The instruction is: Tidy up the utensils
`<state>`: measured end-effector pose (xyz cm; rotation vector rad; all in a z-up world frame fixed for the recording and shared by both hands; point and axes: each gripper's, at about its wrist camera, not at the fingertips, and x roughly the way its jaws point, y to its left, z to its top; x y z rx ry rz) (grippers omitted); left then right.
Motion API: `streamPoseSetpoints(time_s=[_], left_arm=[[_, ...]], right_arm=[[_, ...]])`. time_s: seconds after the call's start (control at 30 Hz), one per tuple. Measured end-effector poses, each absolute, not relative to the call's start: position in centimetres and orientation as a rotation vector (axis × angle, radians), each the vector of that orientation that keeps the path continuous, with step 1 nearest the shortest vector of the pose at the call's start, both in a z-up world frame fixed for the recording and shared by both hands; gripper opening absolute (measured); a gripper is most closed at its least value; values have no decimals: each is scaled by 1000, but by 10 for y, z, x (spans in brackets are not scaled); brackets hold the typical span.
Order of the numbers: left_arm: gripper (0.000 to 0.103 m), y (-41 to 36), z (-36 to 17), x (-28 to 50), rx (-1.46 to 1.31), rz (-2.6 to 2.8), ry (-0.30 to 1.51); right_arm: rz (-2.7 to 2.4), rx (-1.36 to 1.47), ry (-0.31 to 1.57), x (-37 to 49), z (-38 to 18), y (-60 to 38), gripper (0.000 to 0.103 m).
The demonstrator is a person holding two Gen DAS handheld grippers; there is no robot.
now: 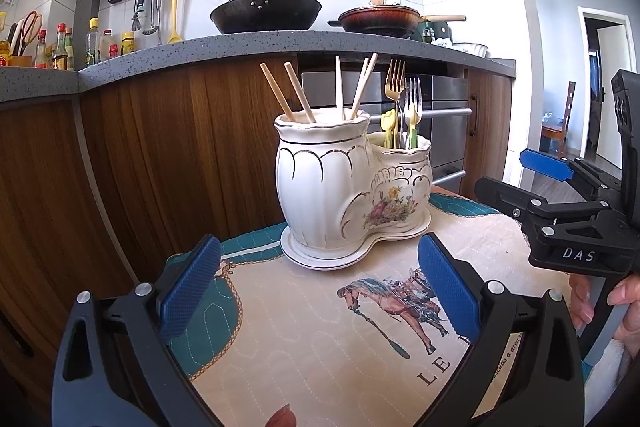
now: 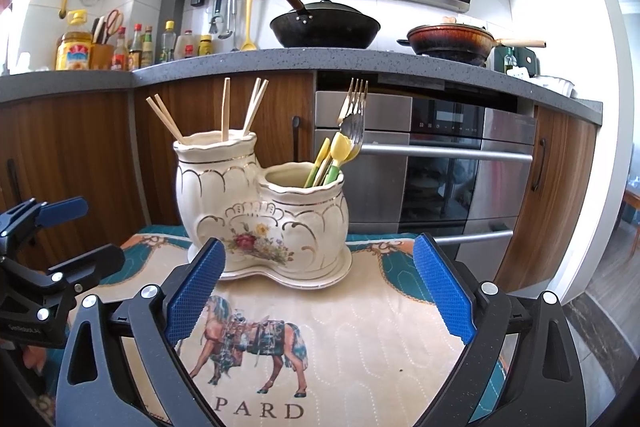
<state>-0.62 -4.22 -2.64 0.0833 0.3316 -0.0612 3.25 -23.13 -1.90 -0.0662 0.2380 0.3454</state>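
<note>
Both of my grippers hang over the desk, nothing in either one. Left gripper: fingers spread wide, released, quilted horse-print cloth showing between them. Right gripper: same, blue pads well apart, empty.

The ceramic holder stands upright on its matching saucer, on the far part of the cloth, ahead of both grippers and touched by neither. It has two joined cups. Taller cup: five wooden chopsticks, leaning at different angles. Shorter cup: forks, a spoon, and yellow and green handled pieces, all stood on end.

From the left wrist view, the right gripper shows at the frame's right edge with a hand on its grip. Behind everything: wooden cabinets, a grey kitchen counter carrying a black wok and a brown pan.
</note>
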Motion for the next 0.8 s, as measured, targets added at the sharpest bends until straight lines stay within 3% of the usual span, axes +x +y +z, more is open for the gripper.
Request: streamPoseSetpoints(time_s=[0.8], left_arm=[[97, -41, -26, -7, 78, -54, 329]], right_arm=[[346, -66, 238, 33, -19, -231, 95]])
